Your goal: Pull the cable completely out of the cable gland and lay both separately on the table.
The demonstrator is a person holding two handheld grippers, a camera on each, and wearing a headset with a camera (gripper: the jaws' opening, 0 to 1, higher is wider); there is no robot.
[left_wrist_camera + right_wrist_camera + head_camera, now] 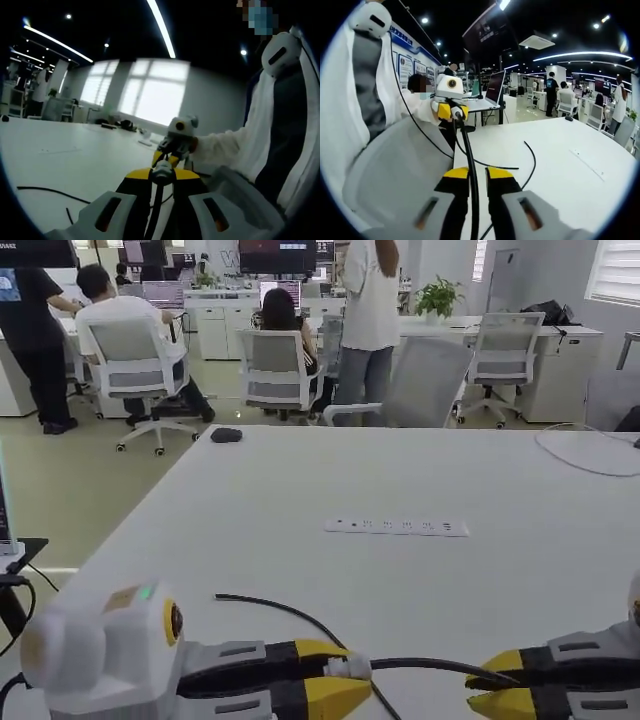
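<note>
**Gland pinched on one side, cable on the other, pull not yet finished**

On the person's side of the power strip [395,527] set in the table [300,500], the left gripper [356,671] has its yellow jaws closed down to a narrow gap on the small white cable gland [350,667]. The black cable [430,666] leaves the gland and runs to the right gripper [478,689], whose jaws are pressed together on it. Both are held just above the tabletop. A loose tail of cable curves away behind the gland, nearer the power strip, so the cable looks to be threaded through and not yet out.

The gland is likely a light, hard plastic piece, smooth and round, so it could twist or pop out of a loose pinch. It is best held across its body, as it is in the left gripper view. The cable is thin, limp and probably a little slick. Its seal may drag, so a hold close to the gland and a straight pull along its axis should serve better than a grip far down the slack
</note>
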